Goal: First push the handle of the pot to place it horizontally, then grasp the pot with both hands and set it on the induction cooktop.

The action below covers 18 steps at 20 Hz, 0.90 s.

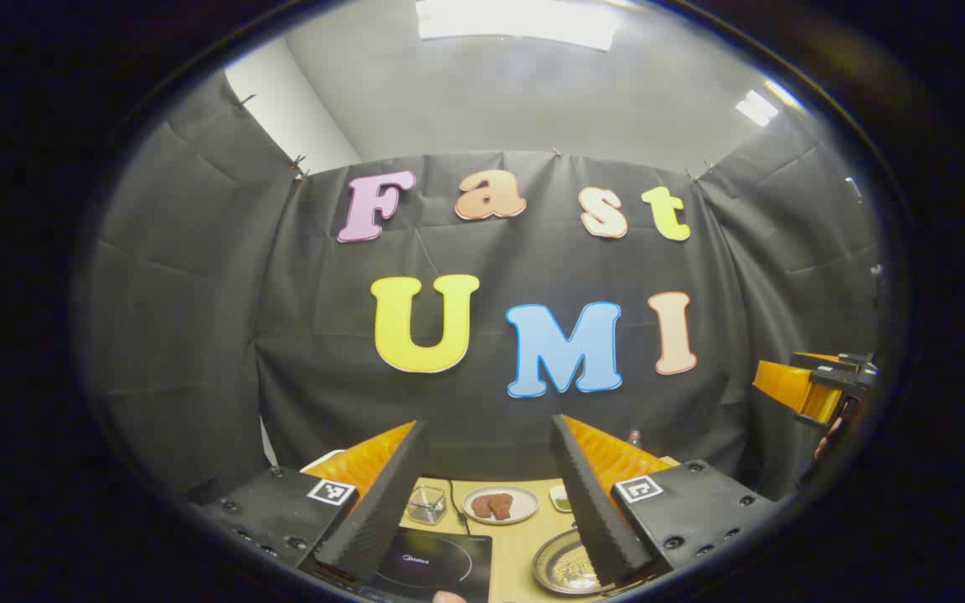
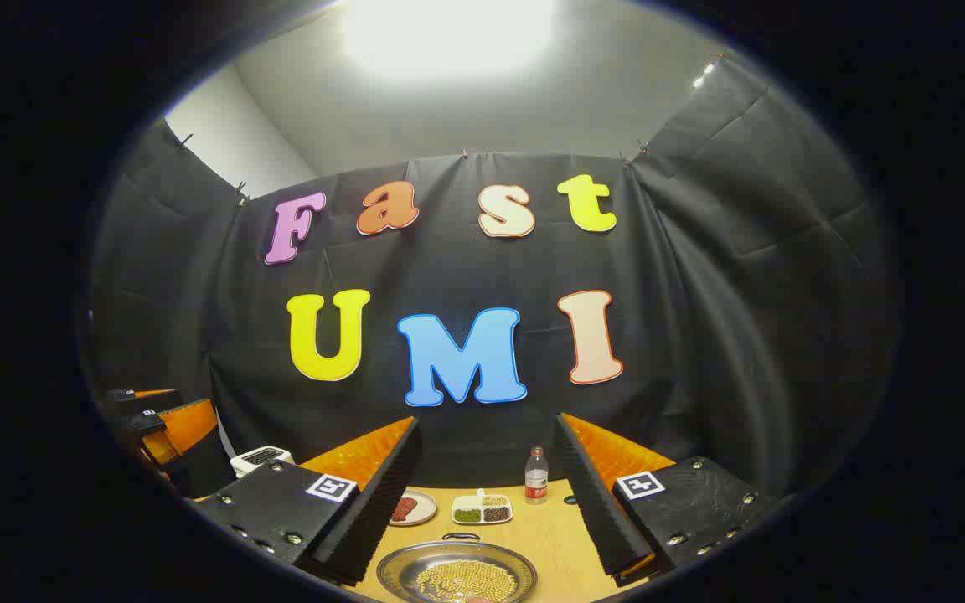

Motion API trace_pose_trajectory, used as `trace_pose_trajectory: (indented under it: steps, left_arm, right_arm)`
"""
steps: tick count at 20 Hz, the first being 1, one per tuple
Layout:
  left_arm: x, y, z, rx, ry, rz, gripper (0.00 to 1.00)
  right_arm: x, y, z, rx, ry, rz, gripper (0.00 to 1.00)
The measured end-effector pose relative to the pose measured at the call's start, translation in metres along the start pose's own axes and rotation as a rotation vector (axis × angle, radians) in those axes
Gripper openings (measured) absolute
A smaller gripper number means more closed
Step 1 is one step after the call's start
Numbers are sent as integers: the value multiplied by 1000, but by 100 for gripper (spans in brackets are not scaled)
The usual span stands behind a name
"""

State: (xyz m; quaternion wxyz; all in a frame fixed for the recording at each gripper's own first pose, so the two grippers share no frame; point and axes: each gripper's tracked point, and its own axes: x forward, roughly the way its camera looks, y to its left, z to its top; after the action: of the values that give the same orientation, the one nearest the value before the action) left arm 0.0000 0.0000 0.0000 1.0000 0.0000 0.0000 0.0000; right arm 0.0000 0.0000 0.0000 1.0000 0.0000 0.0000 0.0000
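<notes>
Steel pot point(image 2: 457, 574) with beans: rigid, slick, weighty; take opposite rims. Left gripper point(image 1: 487, 494), right gripper point(image 2: 487, 494) both agape, empty.

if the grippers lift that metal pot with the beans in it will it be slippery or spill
The pot looks like smooth, shiny metal, so fingers may slip on its rim. It seems wide and shallow, and the loose yellow beans would probably roll and spill if it tilts. Probably rigid; a level two-sided lift seems safest.
</notes>
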Motion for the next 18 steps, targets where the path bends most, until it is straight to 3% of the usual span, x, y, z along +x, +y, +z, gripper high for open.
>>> trace_pose_trajectory:
  steps: [18]
  left_arm:
    - [2,2,-12,-7,41,0,95]
  right_arm:
    - [5,6,-20,5,73,19,97]
